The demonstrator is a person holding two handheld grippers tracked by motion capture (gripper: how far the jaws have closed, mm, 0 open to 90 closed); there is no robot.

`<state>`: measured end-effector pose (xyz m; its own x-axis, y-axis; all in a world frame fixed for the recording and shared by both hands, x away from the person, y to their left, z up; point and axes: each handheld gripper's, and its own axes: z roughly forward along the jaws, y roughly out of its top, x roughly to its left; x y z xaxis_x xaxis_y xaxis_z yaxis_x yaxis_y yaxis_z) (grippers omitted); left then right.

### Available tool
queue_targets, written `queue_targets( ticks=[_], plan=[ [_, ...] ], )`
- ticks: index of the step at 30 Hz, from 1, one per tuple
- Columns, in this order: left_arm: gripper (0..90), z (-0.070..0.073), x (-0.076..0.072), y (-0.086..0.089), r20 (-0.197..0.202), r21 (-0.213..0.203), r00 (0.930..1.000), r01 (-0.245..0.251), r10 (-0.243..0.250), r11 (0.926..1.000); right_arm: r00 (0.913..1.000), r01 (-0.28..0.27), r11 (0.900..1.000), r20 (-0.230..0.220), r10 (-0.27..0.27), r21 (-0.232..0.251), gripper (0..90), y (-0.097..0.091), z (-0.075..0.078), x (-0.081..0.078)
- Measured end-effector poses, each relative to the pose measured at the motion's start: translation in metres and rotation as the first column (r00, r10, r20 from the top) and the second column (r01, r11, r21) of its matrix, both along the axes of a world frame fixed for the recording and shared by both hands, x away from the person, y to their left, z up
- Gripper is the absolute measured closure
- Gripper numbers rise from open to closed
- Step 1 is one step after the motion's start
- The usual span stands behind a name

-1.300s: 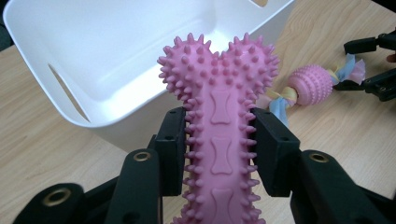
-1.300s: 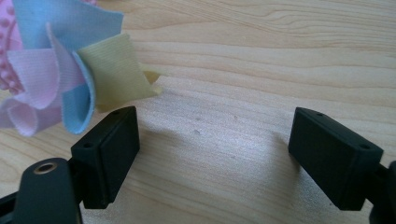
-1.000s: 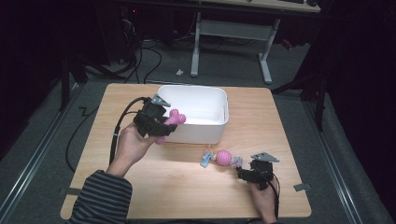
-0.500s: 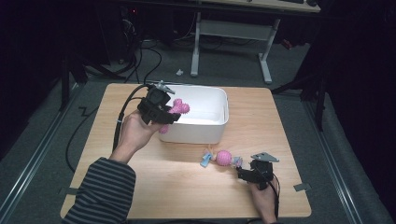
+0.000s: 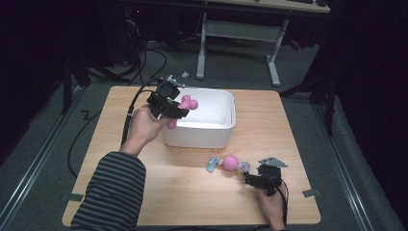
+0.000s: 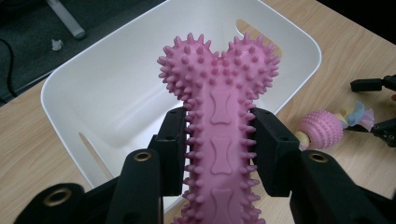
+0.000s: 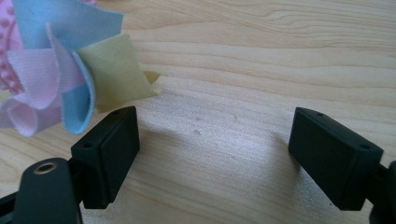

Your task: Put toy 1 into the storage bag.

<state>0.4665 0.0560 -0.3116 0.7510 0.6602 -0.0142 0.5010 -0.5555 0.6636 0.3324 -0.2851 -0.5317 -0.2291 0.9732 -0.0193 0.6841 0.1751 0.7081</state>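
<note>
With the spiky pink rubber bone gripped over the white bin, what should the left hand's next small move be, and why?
Probably lower it a little into the white plastic bin and open the jaws. The left gripper is shut on the spiky pink rubber bone, whose knobbed end already hangs over the bin's hollow. The right gripper rests open on the wooden table, beside the pink ball toy's cloth strips.
</note>
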Motion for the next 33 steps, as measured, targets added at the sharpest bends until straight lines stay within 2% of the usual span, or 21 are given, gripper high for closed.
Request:
queue_targets(
  ticks=[6,11,15,18,19,20,21,26,29,31,33],
  plan=[
    [58.9,-0.009,0.014,-0.008,-0.009,0.008,1.0,0.003,-0.003,1.0,1.0,0.002,1.0,-0.002,-0.002,-0.001,16.3,0.0,0.0,0.0],
    [58.9,-0.017,0.025,-0.009,-0.039,-0.022,0.9992,-0.001,0.0,0.9998,1.0,0.001,1.0,-0.001,-0.001,0.0,16.3,0.0,0.0,0.0],
    [58.8,-0.022,0.031,-0.013,-0.028,-0.02,0.9996,-0.007,0.007,0.9998,1.0,0.002,1.0,-0.002,-0.002,-0.001,16.3,0.0,0.0,0.0],
    [58.8,-0.023,0.034,-0.018,-0.018,-0.002,0.9998,-0.004,0.004,1.0,1.0,0.001,1.0,-0.002,-0.001,-0.001,16.3,0.0,0.0,0.0],
    [58.8,-0.025,0.037,-0.022,-0.006,0.021,1.0,0.003,-0.002,0.9998,1.0,0.001,1.0,-0.001,-0.001,-0.001,16.3,0.0,0.0,0.0],
    [58.9,-0.025,0.037,-0.022,-0.006,0.021,1.0,0.003,-0.002,0.9998,1.0,0.001,1.0,-0.001,-0.001,-0.001,16.3,0.0,0.0,0.0],
    [58.8,-0.026,0.039,-0.026,0.006,0.038,0.9999,0.008,-0.009,0.9992,1.0,0.0,1.0,-0.001,0.0,-0.001,16.3,0.0,0.0,0.0],
    [58.8,-0.031,0.043,-0.032,0.0,0.045,0.9998,0.019,-0.019,0.9988,1.0,0.0,1.0,-0.003,0.0,0.0,16.3,0.0,0.0,0.0],
    [58.7,-0.037,0.047,-0.036,-0.022,0.051,0.9995,0.023,-0.022,0.9984,1.0,0.0,1.0,0.0,0.0,0.0,16.3,0.0,0.0,0.0],
    [58.6,-0.039,0.049,-0.037,-0.021,0.064,0.9995,0.023,-0.022,0.9977,1.0,0.0,1.0,0.0,0.0,0.0,16.3,0.0,0.0,0.0],
    [58.6,-0.041,0.05,-0.038,-0.027,0.059,0.9995,0.021,-0.019,0.998,1.0,0.0,1.0,0.0,0.0,0.0,16.3,0.0,0.0,0.0]
  ],
)
